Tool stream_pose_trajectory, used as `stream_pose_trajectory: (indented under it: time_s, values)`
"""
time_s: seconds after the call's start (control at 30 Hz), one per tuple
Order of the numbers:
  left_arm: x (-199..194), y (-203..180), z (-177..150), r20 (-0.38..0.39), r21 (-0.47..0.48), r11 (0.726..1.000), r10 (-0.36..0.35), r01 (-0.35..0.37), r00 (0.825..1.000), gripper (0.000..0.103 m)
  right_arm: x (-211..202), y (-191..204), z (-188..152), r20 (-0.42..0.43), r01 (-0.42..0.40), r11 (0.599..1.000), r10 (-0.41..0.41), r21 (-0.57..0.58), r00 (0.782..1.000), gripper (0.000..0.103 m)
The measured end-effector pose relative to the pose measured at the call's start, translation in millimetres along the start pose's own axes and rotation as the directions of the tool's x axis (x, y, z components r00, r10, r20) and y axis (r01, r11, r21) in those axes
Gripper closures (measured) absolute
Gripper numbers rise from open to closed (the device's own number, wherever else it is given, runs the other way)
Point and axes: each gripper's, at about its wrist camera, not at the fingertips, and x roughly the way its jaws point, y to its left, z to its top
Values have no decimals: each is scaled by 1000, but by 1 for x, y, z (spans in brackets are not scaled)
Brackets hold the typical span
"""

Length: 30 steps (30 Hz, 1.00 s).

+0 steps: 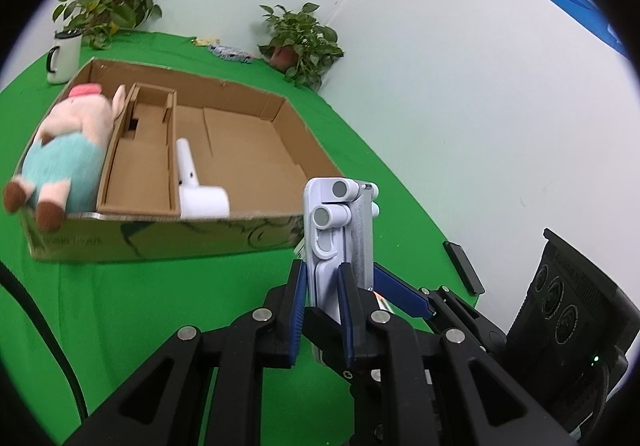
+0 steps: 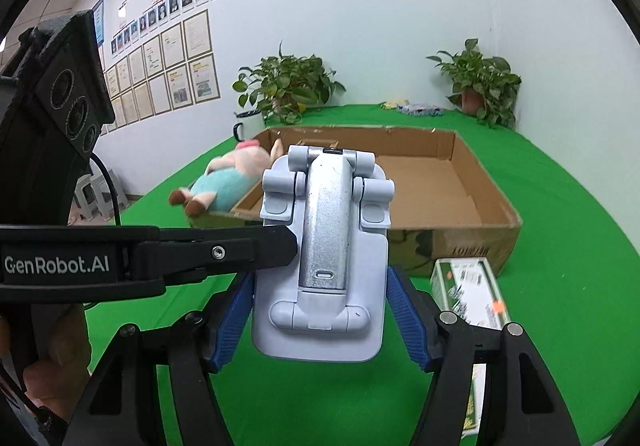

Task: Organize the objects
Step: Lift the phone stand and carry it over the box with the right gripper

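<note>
A folded pale-blue phone stand (image 2: 320, 246) with a silver metal arm hangs above the green table, held by both grippers. My right gripper (image 2: 320, 314) has its blue pads pressed on the stand's two wide sides. My left gripper (image 1: 322, 306) is shut on the stand (image 1: 336, 230) across its thin edge, and its black finger (image 2: 224, 250) reaches in from the left in the right wrist view. Beyond lies an open cardboard box (image 1: 280, 110) holding a plush pig (image 1: 68, 150) on the left and a white plastic item (image 1: 196, 186) in the middle.
A green-and-white carton (image 2: 472, 290) lies on the table by the box's near right corner. A white mug (image 1: 64, 58), two potted plants (image 1: 304, 42) (image 2: 284, 86) and small packets (image 2: 420, 109) stand at the back. A black flat item (image 1: 464, 266) lies near the wall.
</note>
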Motion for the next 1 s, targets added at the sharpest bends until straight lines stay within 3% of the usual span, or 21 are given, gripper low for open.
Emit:
stream_pose_trajectory:
  time_s: [0.37,0.73,1.0]
  values:
    - [7,-4,31,11,19,1000,0,0,1000,89,7,-10,29,25,16,1000,-16,10,1000,39]
    - [35,12,127,-2,30,1000,-1,1,1000,89,55,-40,127,-9,24,999,-24,-38,1000,39]
    - [69,25,151,-64,-11,1000,22,-23,998,89,100,-70,162,-88,23,1000,-21,17,996,39]
